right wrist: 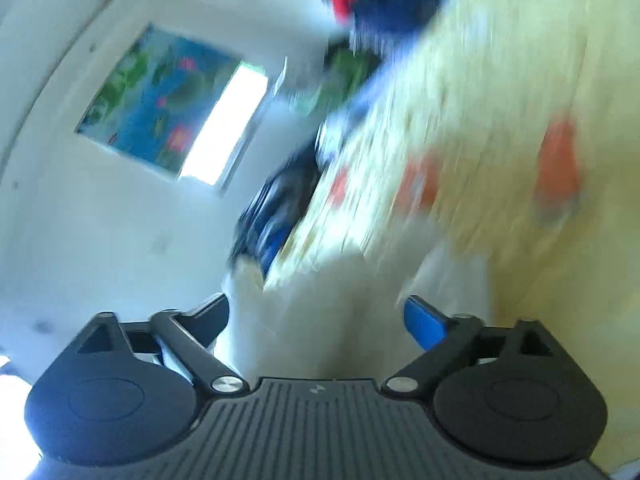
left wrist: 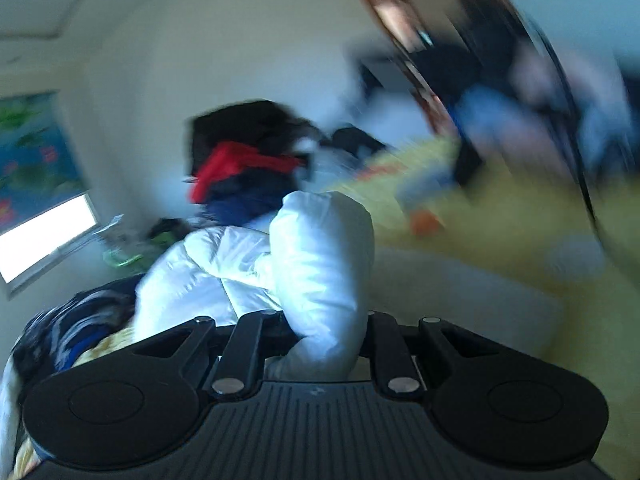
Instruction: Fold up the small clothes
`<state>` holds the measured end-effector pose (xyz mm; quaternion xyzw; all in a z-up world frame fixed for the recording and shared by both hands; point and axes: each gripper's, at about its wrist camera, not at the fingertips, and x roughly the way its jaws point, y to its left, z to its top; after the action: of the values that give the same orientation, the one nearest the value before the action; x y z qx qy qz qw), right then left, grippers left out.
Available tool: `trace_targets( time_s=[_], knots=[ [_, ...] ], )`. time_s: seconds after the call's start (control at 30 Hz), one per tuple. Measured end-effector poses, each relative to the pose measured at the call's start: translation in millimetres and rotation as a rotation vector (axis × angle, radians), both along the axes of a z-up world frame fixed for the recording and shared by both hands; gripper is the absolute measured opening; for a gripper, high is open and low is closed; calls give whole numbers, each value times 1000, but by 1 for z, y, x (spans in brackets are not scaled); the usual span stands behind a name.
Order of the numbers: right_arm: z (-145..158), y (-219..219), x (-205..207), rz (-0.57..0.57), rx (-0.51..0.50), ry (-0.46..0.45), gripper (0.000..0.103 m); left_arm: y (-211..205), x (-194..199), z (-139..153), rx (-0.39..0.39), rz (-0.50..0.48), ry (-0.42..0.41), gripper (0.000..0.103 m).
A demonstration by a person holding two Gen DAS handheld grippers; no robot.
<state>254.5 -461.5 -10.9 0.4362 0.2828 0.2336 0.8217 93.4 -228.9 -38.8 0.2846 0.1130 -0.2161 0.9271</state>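
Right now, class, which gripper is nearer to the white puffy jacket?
Left. The left gripper is shut on a sleeve of the white puffy jacket. The right gripper is open over pale fabric, too blurred to identify.

L gripper (left wrist: pixel 326 322) clamped on white puffy jacket (left wrist: pixel 256 268) | yellow bedspread (left wrist: pixel 500 248) | view blurred

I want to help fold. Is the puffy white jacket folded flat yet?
Not yet. The puffy white jacket bulges in a rumpled heap, one sleeve pinched in the left gripper, not lying flat.
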Motion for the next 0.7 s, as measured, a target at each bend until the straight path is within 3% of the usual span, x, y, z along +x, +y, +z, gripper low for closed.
trace_targets(
  time_s=[0.13, 0.27, 0.33, 0.43, 0.53, 0.7],
  knots=[
    [38, 27, -5, 101, -99, -119, 93, -30, -6, -41, 169, -88, 2, 15],
    [50, 109, 11, 383, -273, -195, 97, -41, -14, -52, 250, -131, -39, 15],
    [43, 148, 25, 426, -417, -188, 97, -42, -15, -55, 266, -147, -49, 15],
    [20, 171, 54, 372, -692, -180, 95, -29, -17, -60, 273, -164, -77, 13],
    [-23, 162, 80, 370, -604, -116, 97, -22, -18, -64, 256, -174, -82, 13],
    [-48, 147, 70, 365, -540, -129, 96, -11, -15, -63, 206, -167, -55, 13]
  ],
)
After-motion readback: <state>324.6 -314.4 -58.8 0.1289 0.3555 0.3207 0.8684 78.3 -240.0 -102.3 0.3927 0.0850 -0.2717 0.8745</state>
